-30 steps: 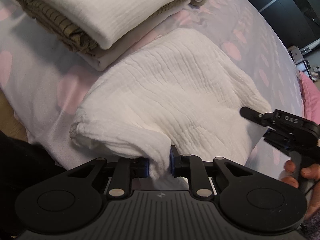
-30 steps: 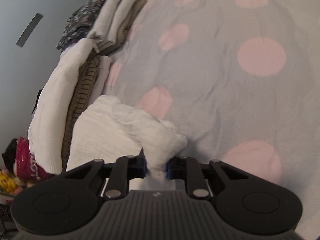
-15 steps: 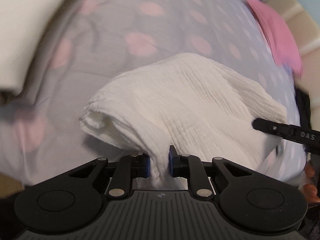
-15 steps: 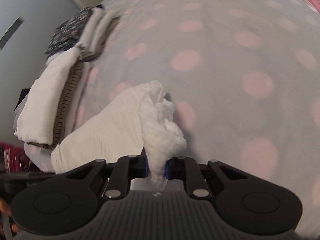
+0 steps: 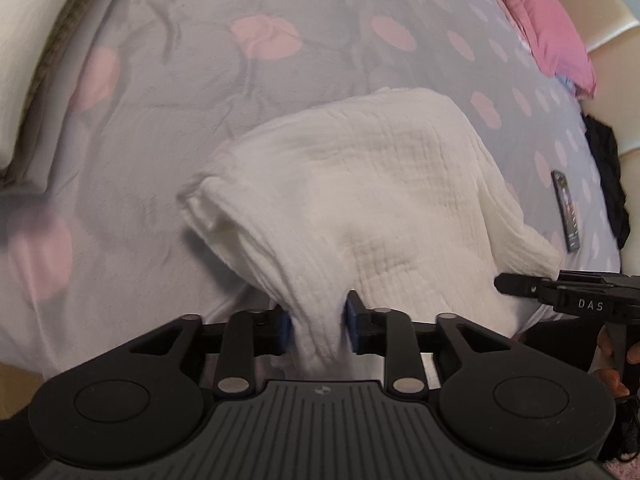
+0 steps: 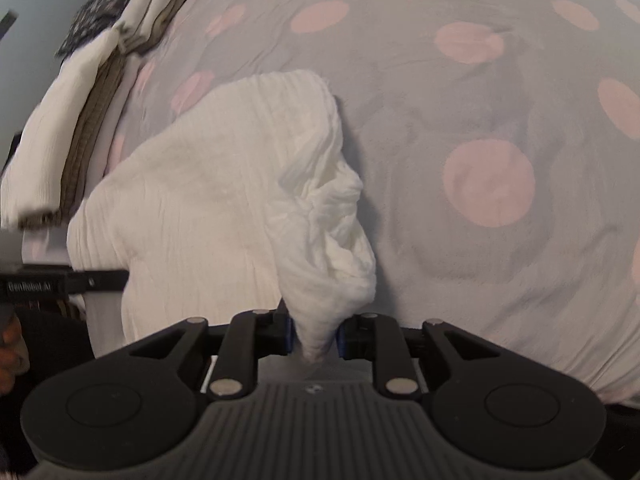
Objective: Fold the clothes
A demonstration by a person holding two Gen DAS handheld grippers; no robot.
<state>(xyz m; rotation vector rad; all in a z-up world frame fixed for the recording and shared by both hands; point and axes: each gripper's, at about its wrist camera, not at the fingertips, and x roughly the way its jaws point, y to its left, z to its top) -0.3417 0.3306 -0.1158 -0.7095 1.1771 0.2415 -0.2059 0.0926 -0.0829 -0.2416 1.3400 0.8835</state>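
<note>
1. Left wrist view: 1 white crinkled garment (image 5: 372,184), folded into a thick pad with a rolled open edge at its left, resting on the bedsheet (image 5: 208,92).
2. Near edge of the garment bunched and pinched between the 2 blue-padded fingers of the left gripper (image 5: 318,326), jaws pressed onto the cloth.
3. At the right edge, the right gripper (image 5: 560,290) reaching toward the garment's right corner; jaw state not readable from this view.
4. Surface: grey sheet with pink dots, wrinkled. 1 pink pillow (image 5: 548,24) at the far right, 1 dark remote-like object (image 5: 566,210) lying on the sheet, 1 black cloth (image 5: 608,176) by the cream headboard.
5. Right wrist view: the same white garment (image 6: 208,184) lying flat at left, its right corner twisted into a rope-like bunch running into the right gripper (image 6: 314,338).
6. Jaws clamped on that bunch, cloth filling the gap between the 2 pads.
7. Left gripper (image 6: 60,282) entering from the left edge beside the garment.
8. 1 stack of folded clothes (image 6: 84,120) along the left, white and olive layers with a dark floral piece at the far end.
</note>
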